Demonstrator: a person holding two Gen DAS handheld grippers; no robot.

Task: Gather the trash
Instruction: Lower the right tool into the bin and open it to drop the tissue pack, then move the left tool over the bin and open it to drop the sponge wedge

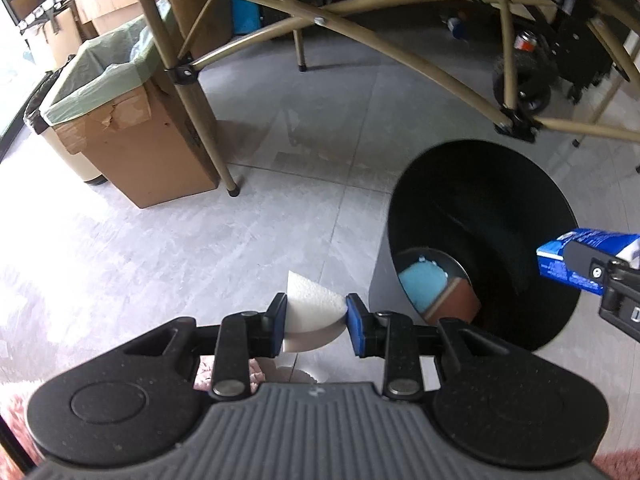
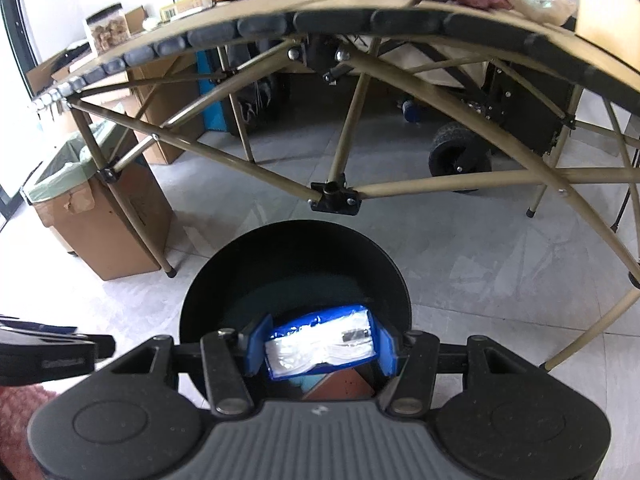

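Note:
My left gripper (image 1: 316, 322) is shut on a white foam wedge (image 1: 310, 312) and holds it above the grey floor, just left of a black round bin (image 1: 500, 184). The bin holds a light blue piece (image 1: 424, 284) and a brown box (image 1: 452, 304). My right gripper (image 2: 322, 346) is shut on a blue wrapper with a shiny clear face (image 2: 320, 344) and holds it over the bin's mouth (image 2: 296, 264). The right gripper and its wrapper (image 1: 576, 264) also show at the right edge of the left wrist view.
A folding table with tan metal legs (image 2: 340, 148) stands just behind the bin. A cardboard box lined with a green bag (image 1: 132, 136) stands at the left. A wheeled cart (image 2: 460, 156) is under the table. Pink rug (image 1: 16, 408) lies near me.

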